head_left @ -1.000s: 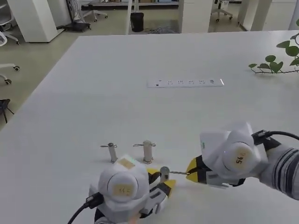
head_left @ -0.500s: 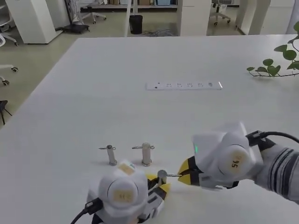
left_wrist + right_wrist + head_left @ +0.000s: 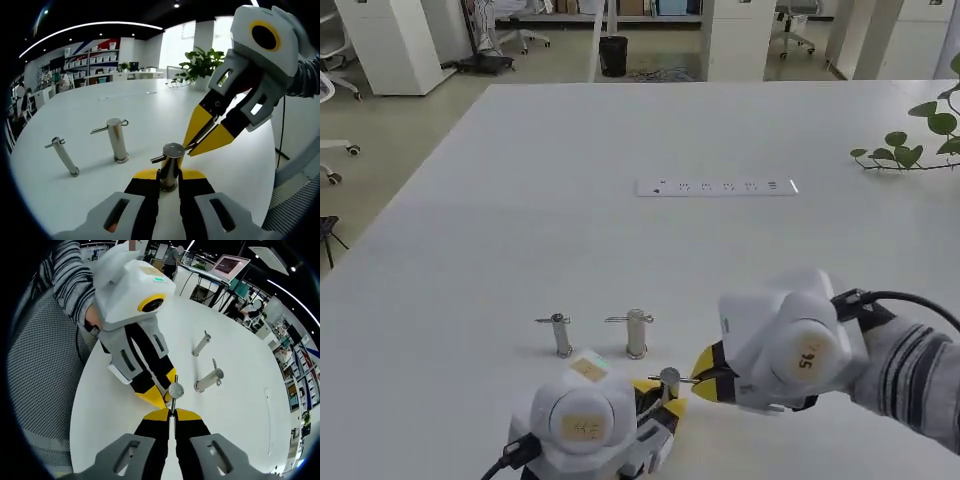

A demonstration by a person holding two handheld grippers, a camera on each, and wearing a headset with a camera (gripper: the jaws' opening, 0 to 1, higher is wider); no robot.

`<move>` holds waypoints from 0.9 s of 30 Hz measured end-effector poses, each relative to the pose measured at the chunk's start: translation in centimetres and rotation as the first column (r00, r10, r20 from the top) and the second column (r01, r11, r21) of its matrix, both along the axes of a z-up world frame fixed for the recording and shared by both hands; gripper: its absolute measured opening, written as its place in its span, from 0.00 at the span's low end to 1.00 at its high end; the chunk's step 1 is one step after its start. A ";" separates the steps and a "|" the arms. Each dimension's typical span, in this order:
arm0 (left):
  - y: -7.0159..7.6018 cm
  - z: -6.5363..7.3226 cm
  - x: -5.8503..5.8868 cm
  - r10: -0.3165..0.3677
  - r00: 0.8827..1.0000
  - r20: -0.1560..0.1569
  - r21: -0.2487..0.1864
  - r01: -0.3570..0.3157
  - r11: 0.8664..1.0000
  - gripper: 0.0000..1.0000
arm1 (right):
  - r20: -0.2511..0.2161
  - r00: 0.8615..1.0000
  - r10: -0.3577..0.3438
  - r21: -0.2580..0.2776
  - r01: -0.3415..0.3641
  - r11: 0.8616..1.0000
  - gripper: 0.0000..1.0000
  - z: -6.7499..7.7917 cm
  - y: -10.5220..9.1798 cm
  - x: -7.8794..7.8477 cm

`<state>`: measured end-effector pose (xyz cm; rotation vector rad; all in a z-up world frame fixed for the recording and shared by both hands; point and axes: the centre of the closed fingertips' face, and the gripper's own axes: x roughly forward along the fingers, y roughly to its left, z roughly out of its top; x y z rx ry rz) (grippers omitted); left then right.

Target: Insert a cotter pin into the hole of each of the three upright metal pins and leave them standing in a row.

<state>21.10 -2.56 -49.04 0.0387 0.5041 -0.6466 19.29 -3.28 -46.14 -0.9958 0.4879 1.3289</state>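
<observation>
Step in hand: the last of the three insertions; two pins look done and one is in work.
Left gripper (image 3: 169, 176): jaws clamped on the lower shank of the third metal pin (image 3: 170, 162), holding it upright on the table (image 3: 620, 230) close to the near edge.
Right gripper (image 3: 172, 412): jaws pinched onto the cotter pin (image 3: 157, 159), with the tips just beside the pin's head.
Cotter pin: a short stub shows on the far side of the head, so it seems to be through the hole; how fully it is seated is hard to tell.
Two finished pins (image 3: 561, 335): standing side by side just beyond the grippers, each with a cotter pin across its top.
Next move: likely a straight push along the hole's axis until the loop meets the head. Then the right jaws let go, and the left jaws release without tipping the pin, which should stand in line with the other two.
</observation>
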 end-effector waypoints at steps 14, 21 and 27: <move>0.1 -0.4 0.0 0.009 1.000 -0.015 -0.002 -0.009 1.000 0.11 | 0.012 1.000 -0.005 0.030 0.005 1.000 0.00 0.0 1.0 0.3; 0.1 -0.5 0.0 0.007 1.000 -0.014 0.004 -0.007 1.000 0.11 | -0.017 0.998 -0.053 0.051 0.054 0.997 0.03 0.3 0.6 -0.1; 0.1 -0.5 0.0 0.006 1.000 -0.012 0.006 -0.006 1.000 0.11 | -0.005 0.993 -0.116 0.075 0.116 0.990 0.00 0.4 0.0 0.0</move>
